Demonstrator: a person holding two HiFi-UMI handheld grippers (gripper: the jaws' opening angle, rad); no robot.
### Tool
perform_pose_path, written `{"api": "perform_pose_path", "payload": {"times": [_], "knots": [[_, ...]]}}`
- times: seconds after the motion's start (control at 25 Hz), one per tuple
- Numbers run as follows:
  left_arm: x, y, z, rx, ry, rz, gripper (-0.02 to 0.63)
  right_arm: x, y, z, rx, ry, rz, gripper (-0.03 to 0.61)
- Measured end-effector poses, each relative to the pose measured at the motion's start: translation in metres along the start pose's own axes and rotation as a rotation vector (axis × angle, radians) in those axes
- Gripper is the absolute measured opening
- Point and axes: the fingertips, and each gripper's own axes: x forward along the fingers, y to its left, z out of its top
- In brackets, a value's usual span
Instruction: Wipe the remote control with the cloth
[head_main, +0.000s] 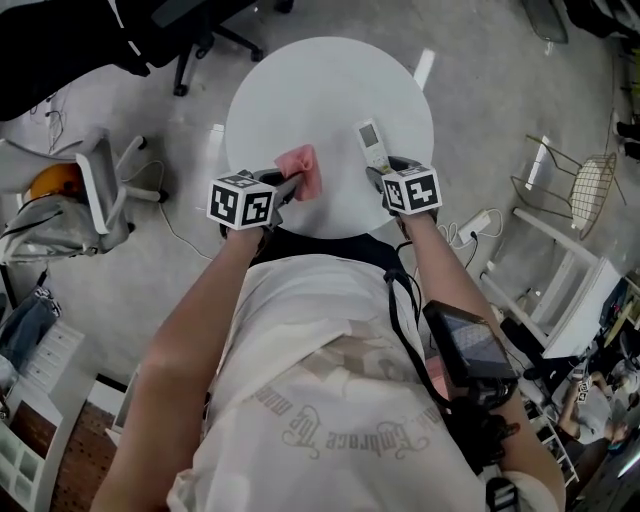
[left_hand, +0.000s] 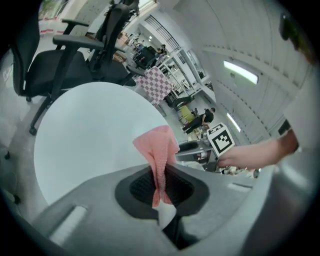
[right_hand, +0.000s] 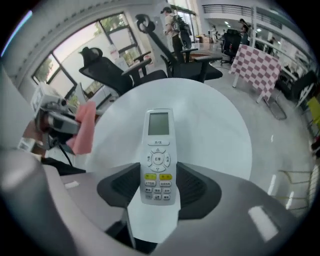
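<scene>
A white remote control with a small screen lies on the round white table, right of its middle. My right gripper reaches down onto its near end. In the right gripper view the button end of the remote control sits between the two dark pads, which touch its sides, so my right gripper is shut on it. A pink cloth hangs over the table's near edge, pinched in my left gripper. In the left gripper view the cloth stands up folded from my shut left gripper.
A black office chair stands beyond the table at the left. A white chair is on the floor to the left, a wire chair to the right. A power strip and cables lie near my right arm.
</scene>
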Motion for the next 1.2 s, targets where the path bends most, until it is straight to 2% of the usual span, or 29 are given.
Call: {"api": "perform_pose_path", "payload": {"times": [0.16,0.4,0.6,0.72,0.8,0.92,1.08,1.2], "knots": [[-0.002,-0.009,0.002,-0.121,-0.066,-0.103,0.018,-0.022,0.028,0.010,0.122,-0.142,0.190,0.230],[0.003,-0.035,0.001,-0.136,-0.078,-0.242,0.018,-0.059,0.066,0.026,0.148,-0.301,0.437,0.230],[0.004,-0.075,0.011,-0.163,-0.088,-0.500,0.018,-0.098,0.097,0.055,0.155,-0.455,0.718,0.230],[0.000,-0.097,0.014,-0.148,-0.092,-0.630,0.018,-0.120,0.110,0.068,0.168,-0.518,0.843,0.230],[-0.002,-0.106,0.014,-0.123,-0.093,-0.676,0.018,-0.129,0.114,0.073,0.184,-0.553,0.898,0.230],[-0.006,-0.113,0.018,-0.112,-0.099,-0.703,0.018,-0.132,0.120,0.077,0.197,-0.565,0.936,0.230],[-0.005,-0.112,0.022,-0.109,-0.111,-0.671,0.020,-0.128,0.125,0.074,0.204,-0.546,0.949,0.230],[-0.007,-0.111,0.031,-0.125,-0.150,-0.664,0.020,-0.128,0.128,0.068,0.195,-0.529,0.958,0.230]]}}
